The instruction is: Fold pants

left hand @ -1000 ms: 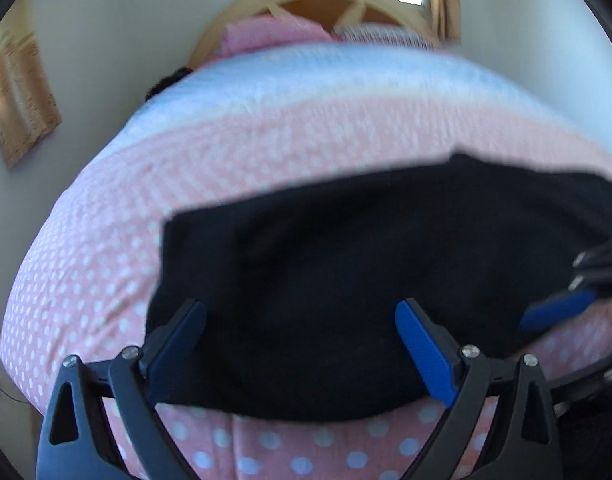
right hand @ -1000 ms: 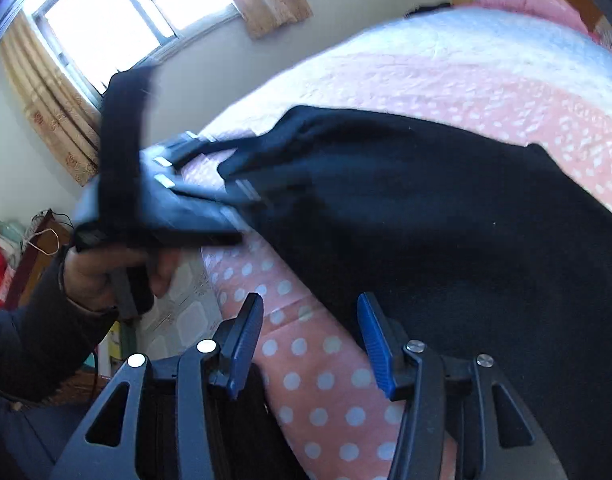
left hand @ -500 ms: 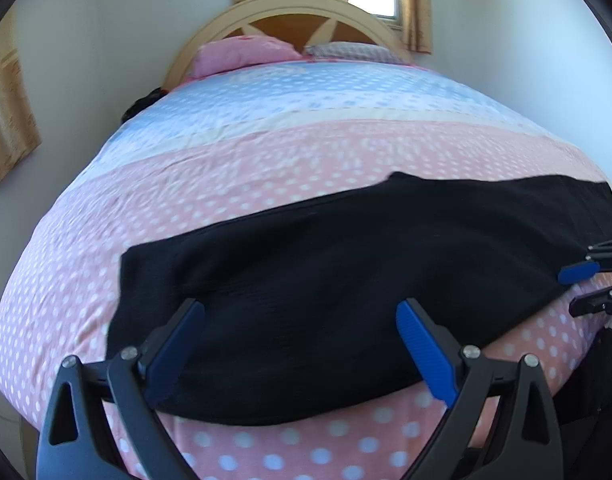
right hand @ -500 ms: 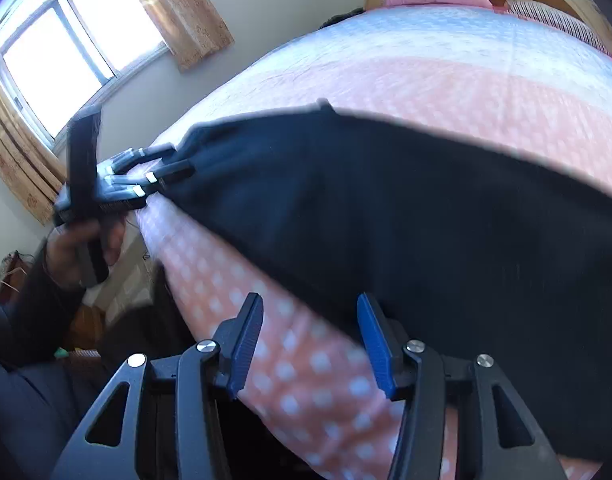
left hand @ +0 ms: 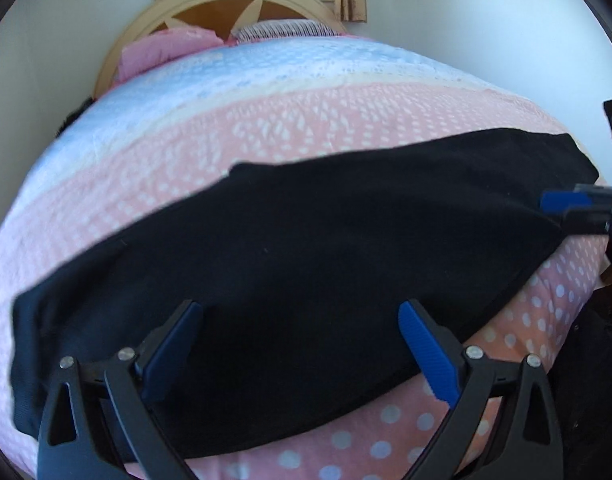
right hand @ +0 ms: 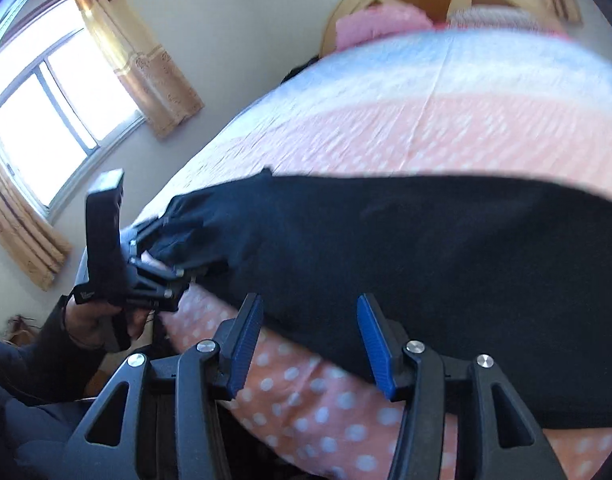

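Black pants (left hand: 326, 248) lie stretched flat across the pink dotted bed cover (left hand: 346, 120), close to its near edge. My left gripper (left hand: 301, 344) hovers over their left part, jaws wide open, nothing pinched. At the right end of the pants is my right gripper (left hand: 566, 208). In the right wrist view the right gripper (right hand: 310, 340) stands half open over the near hem of the pants (right hand: 426, 260), its pads not pressing the cloth. The left gripper (right hand: 161, 256), held by a hand (right hand: 89, 320), sits at the pants' far end.
A wooden headboard (left hand: 225, 0) and pink pillows (left hand: 165, 48) are at the far end of the bed. A window (right hand: 45, 120) with tan curtains is on the left wall. The person's dark sleeve (right hand: 25, 360) and body are by the bed's near edge.
The two grippers have drawn apart along the pants, which now lie longer across the bed. The right wrist view has swung toward the headboard. Neither gripper's jaws changed.
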